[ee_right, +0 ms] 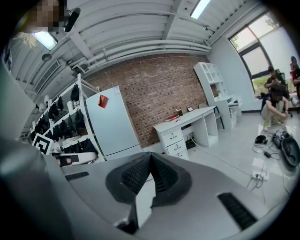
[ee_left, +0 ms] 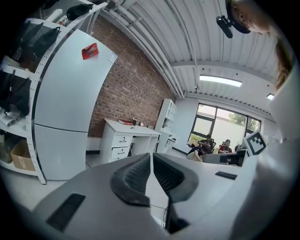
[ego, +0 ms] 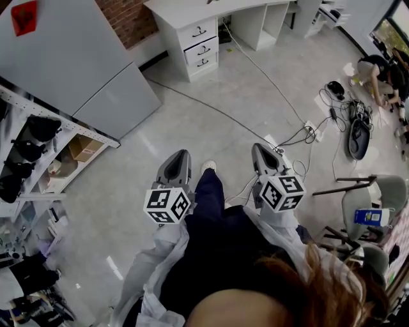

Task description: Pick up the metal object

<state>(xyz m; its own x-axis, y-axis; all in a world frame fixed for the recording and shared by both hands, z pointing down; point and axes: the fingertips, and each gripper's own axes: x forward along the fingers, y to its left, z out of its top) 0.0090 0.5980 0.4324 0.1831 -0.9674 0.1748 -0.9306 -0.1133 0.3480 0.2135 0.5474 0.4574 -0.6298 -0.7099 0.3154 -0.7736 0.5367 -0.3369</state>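
Two tongs in frame: the left tongs (ego: pixel 181 154) and the right tongs (ego: pixel 259 148). Two marker cubes, the left cube (ego: pixel 167 205) and the right cube (ego: pixel 282 193), one to each. Around the room: one white fridge (ego: pixel 77 57) bearing one red tag (ego: pixel 24 16), one white table (ego: pixel 211 9) with three drawers (ego: pixel 201 48), and one shelf rack (ego: pixel 64 128) holding one cardboard box (ego: pixel 83 148). At least two grey chairs (ego: pixel 377 198) stand at right, and at least two people (ee_right: pixel 274 101) are by the window.

Floor (ego: pixel 128 191) w/ cables (ego: pixel 295 135), desk (ego: pixel 192 13)
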